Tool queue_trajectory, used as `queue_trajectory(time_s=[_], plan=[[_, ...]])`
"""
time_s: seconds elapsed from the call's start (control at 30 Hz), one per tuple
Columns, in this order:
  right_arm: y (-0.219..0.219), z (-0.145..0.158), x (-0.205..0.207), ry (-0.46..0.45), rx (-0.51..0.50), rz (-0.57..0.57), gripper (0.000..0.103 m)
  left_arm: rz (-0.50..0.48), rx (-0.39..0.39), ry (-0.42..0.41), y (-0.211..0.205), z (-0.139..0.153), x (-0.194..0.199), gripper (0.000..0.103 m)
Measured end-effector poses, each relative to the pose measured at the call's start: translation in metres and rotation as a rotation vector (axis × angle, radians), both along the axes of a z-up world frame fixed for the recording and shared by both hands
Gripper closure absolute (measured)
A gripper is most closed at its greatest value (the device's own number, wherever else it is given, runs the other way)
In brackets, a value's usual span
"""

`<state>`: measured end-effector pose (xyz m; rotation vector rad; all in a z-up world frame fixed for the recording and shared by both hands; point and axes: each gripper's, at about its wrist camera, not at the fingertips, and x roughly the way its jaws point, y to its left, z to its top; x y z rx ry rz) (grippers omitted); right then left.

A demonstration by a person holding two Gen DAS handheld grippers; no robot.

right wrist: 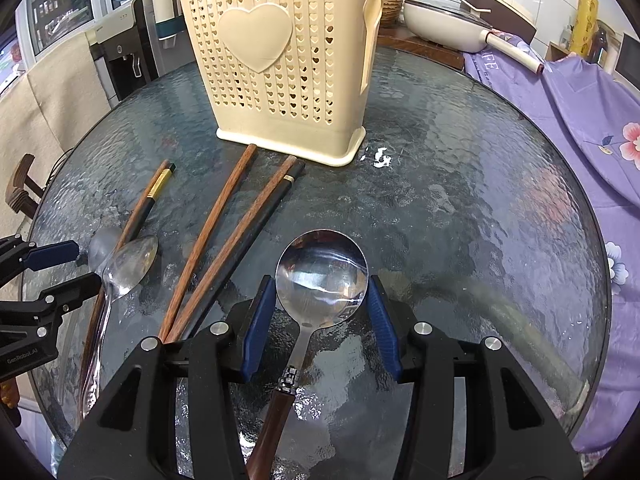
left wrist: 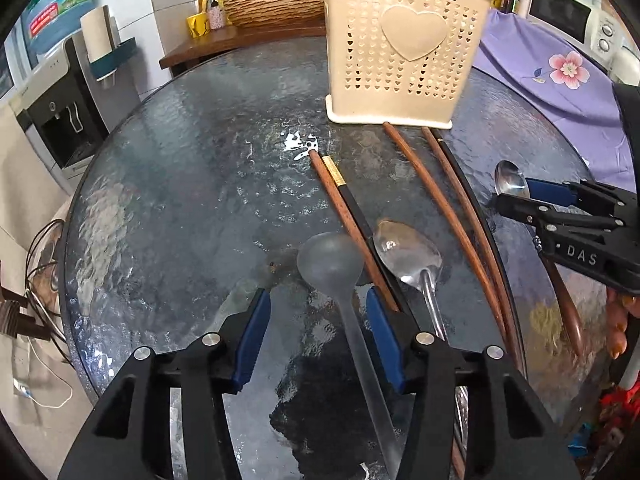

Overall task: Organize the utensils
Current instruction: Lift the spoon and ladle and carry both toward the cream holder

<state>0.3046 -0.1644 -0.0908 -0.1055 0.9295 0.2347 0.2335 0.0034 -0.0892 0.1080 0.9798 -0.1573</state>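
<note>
A cream utensil basket (left wrist: 404, 44) with a heart stands at the far side of the round glass table (left wrist: 180, 160); it also shows in the right wrist view (right wrist: 280, 64). My left gripper (left wrist: 318, 300) is open, its fingers either side of a frosted translucent spoon (left wrist: 332, 264) lying on the glass. Beside it lie a steel spoon (left wrist: 408, 252) and several wooden and black chopsticks (left wrist: 436, 208). My right gripper (right wrist: 322, 300) is open around a round steel spoon with a wooden handle (right wrist: 322, 276) on the table. The chopsticks (right wrist: 212, 236) lie left of it.
A purple flowered cloth (right wrist: 580, 104) covers the right side. A water dispenser (left wrist: 60, 112) stands left of the table. A wooden counter (left wrist: 240, 40) with a woven basket (left wrist: 276, 6) and a white pan (right wrist: 444, 20) lies behind.
</note>
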Motion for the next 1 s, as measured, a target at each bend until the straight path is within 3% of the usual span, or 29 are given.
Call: queue_trajectory(time_s=[0.37, 0.7, 0.83, 1.0], plan=[[0.006, 0.002, 0.006, 0.041, -0.010, -0.032, 0.056, 0.007, 0.006, 0.032, -0.011, 0.004, 0.032, 0.067], [0.008, 0.001, 0.008, 0.045, 0.006, -0.036, 0.056, 0.012, -0.012, 0.016, -0.011, 0.004, 0.033, 0.068], [0.003, 0.009, 0.003, -0.009, 0.057, -0.036, 0.056, 0.009, -0.064, -0.048, -0.005, 0.019, 0.031, 0.068], [-0.004, 0.036, -0.011, -0.149, 0.092, -0.041, 0.056, 0.010, -0.093, -0.179, 0.001, 0.053, 0.023, 0.068]])
